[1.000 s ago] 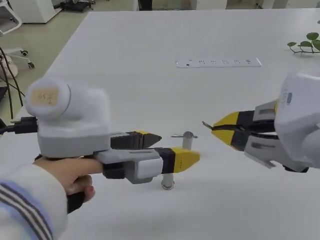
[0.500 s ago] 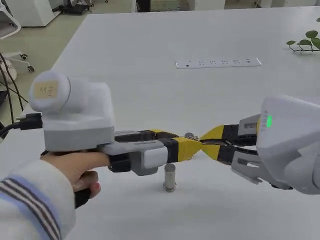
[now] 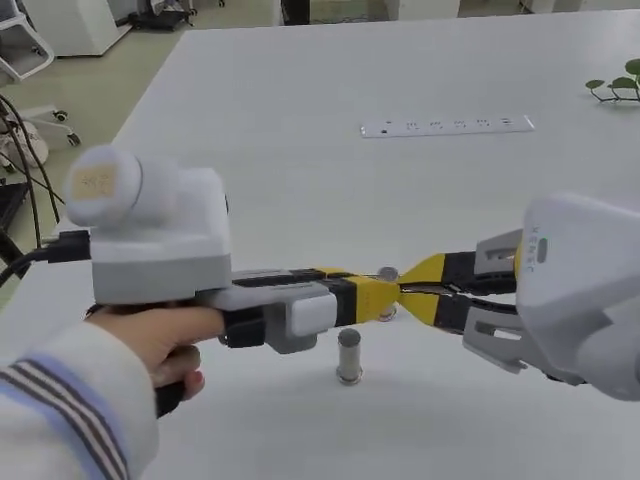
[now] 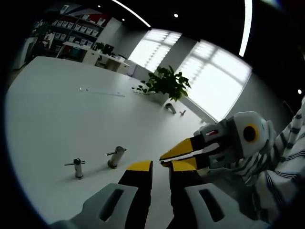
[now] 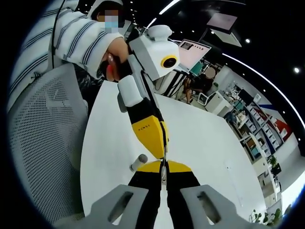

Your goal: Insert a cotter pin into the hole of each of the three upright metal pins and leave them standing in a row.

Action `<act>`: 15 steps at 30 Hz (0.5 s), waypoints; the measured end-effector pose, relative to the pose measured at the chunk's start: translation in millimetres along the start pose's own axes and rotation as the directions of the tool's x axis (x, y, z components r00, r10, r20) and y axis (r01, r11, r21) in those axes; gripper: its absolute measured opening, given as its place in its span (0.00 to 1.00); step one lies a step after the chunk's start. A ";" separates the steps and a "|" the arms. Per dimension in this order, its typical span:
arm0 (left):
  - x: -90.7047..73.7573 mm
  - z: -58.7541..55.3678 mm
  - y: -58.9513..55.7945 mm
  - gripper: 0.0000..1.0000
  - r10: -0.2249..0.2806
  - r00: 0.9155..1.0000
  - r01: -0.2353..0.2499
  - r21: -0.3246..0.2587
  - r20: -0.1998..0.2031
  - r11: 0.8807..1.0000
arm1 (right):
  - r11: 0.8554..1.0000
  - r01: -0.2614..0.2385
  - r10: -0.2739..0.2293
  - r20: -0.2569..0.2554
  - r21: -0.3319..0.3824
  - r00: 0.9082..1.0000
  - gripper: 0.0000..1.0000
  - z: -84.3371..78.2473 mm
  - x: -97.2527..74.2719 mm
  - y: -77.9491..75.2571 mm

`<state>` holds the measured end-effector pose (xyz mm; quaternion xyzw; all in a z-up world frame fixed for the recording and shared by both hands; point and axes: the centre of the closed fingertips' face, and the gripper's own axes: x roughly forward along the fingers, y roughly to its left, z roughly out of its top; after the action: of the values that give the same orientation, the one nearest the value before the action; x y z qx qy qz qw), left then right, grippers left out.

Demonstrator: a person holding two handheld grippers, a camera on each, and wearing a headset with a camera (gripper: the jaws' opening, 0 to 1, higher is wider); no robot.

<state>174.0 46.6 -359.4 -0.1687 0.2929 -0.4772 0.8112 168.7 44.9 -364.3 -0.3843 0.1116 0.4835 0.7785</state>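
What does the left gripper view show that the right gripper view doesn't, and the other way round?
Left gripper view: a cottered pin and a second cottered pin standing on the table, with a power strip and a leafy plant beyond. Right gripper view: a bare metal pin standing beside the claws, a thin cotter pin pinched in the right claw, and a grey mesh chair back. Both: the white table, the left claw and right claw meeting tip to tip, and a striped sleeve.
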 end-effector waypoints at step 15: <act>-4.3 1.9 2.2 0.00 -0.005 1.000 0.007 -0.059 0.026 0.998 | 0.999 -0.036 0.037 0.017 -0.032 0.999 0.00 7.8 4.3 5.1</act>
<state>175.1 51.4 -357.7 -0.1998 0.2960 -0.4685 0.8081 165.1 54.5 -363.9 -0.3901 0.1039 0.5028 0.7643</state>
